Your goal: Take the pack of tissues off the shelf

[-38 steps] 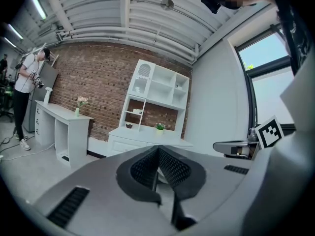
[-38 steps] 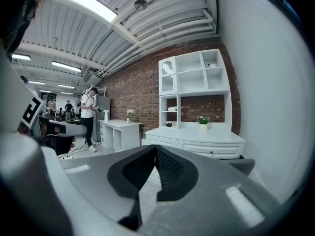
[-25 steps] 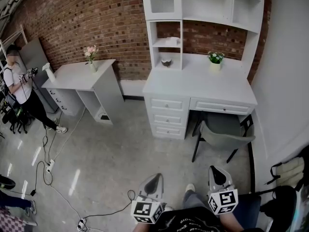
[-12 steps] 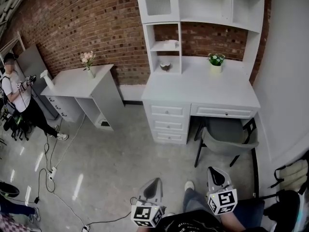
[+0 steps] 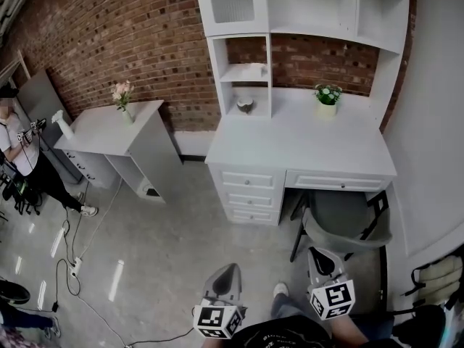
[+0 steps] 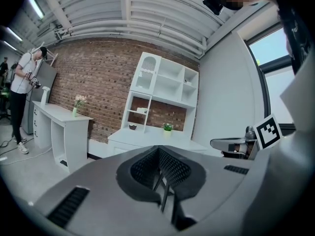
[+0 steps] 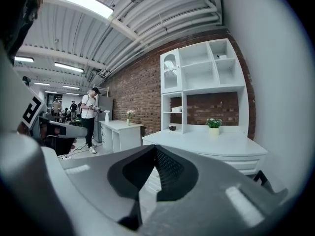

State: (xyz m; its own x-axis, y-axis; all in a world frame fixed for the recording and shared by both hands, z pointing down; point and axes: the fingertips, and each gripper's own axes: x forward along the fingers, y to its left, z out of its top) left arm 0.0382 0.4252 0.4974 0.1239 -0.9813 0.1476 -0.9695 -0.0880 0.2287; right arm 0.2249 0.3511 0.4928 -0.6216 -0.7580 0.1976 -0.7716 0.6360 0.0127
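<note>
The white pack of tissues [image 5: 251, 70] lies on the small middle shelf of the white desk hutch [image 5: 304, 27], against the brick wall. It also shows, far off, in the left gripper view [image 6: 142, 110] and the right gripper view [image 7: 176, 109]. Both grippers hang low at the bottom of the head view, well short of the desk [image 5: 301, 140]. My left gripper [image 5: 230, 270] is shut and holds nothing. My right gripper [image 5: 317, 253] is shut too, with nothing in it. Each points roughly toward the desk.
A small bowl [image 5: 246, 106] and a potted plant [image 5: 328, 94] stand on the desktop. A grey chair [image 5: 344, 222] is tucked under the desk's right half. A white side table [image 5: 109, 130] with a flower vase [image 5: 122, 94] stands left. A person [image 5: 20, 149] stands far left; cables [image 5: 71, 265] cross the floor.
The head view has moved closer to the desk and a little right; the desk and hutch appear larger. Both grippers stay low and shut.
</note>
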